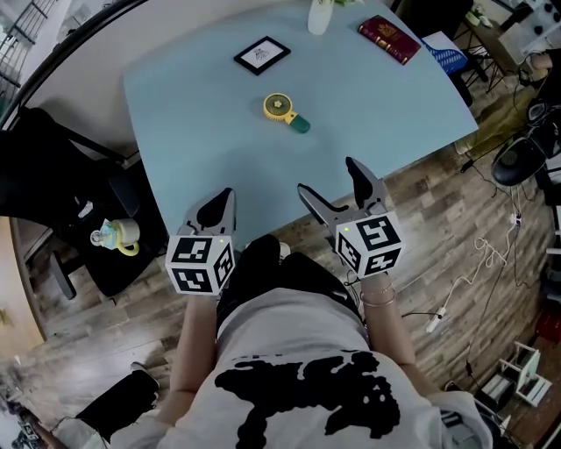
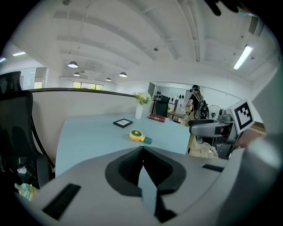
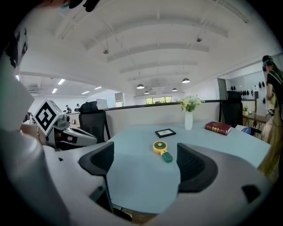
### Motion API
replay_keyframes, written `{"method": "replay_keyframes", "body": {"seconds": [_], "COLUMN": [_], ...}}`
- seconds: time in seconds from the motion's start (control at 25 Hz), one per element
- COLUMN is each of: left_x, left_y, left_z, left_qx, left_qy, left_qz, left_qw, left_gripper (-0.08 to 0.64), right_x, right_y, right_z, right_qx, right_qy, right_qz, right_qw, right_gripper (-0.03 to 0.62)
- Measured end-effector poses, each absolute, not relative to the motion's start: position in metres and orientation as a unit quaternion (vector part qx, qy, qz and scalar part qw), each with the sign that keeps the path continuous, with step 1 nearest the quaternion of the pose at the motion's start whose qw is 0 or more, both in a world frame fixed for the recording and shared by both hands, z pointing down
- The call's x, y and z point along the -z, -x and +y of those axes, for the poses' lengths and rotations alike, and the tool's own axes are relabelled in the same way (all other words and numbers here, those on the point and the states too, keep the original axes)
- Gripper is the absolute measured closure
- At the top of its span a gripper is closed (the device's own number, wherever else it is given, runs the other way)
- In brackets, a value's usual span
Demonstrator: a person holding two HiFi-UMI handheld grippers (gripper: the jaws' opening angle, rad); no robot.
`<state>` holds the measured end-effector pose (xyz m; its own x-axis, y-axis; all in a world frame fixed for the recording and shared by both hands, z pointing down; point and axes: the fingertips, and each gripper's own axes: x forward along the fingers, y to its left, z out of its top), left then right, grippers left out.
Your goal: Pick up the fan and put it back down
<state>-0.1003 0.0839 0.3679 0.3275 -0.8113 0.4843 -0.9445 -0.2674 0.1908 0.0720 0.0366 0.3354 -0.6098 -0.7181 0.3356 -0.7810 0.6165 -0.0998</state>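
A small hand fan (image 1: 285, 110) with a yellow round head and a green handle lies flat in the middle of the light blue table (image 1: 202, 131). The same fan (image 2: 139, 136) shows in the left gripper view and the fan (image 3: 162, 150) in the right gripper view. My left gripper (image 1: 227, 195) hovers at the table's near edge with its jaws pressed together and nothing in them. My right gripper (image 1: 329, 178) hangs at the near edge too, jaws spread wide and empty. Both are well short of the fan.
On the far side of the table lie a black picture frame (image 1: 261, 54), a white vase (image 1: 321, 16) with flowers and a dark red book (image 1: 389, 39). A black office chair (image 1: 53, 188) stands to the left. Cables (image 1: 491, 254) trail over the wooden floor at right.
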Motion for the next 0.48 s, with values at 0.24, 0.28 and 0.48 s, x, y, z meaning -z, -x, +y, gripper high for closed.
{"method": "replay_keyframes", "body": {"seconds": [0.24, 0.28, 0.48], "left_x": [-0.365, -0.365, -0.369], "left_y": [0.096, 0.096, 0.102], "left_z": [0.070, 0.067, 0.046], "left_qx": [-0.150, -0.150, -0.152], "left_qy": [-0.786, -0.786, -0.788], "left_qz": [-0.557, -0.556, -0.554], "left_qw": [0.223, 0.223, 0.224], "left_gripper": [0.549, 0.549, 0.549], "right_x": [-0.338, -0.338, -0.340], "right_y": [-0.078, -0.078, -0.078], "right_z": [0.025, 0.022, 0.004], "right_qx": [-0.127, -0.127, -0.125], "right_qy": [-0.426, -0.426, -0.429], "right_qz": [-0.886, -0.886, -0.885], "right_qw": [0.130, 0.129, 0.134], "right_gripper": [0.160, 0.160, 0.160]}}
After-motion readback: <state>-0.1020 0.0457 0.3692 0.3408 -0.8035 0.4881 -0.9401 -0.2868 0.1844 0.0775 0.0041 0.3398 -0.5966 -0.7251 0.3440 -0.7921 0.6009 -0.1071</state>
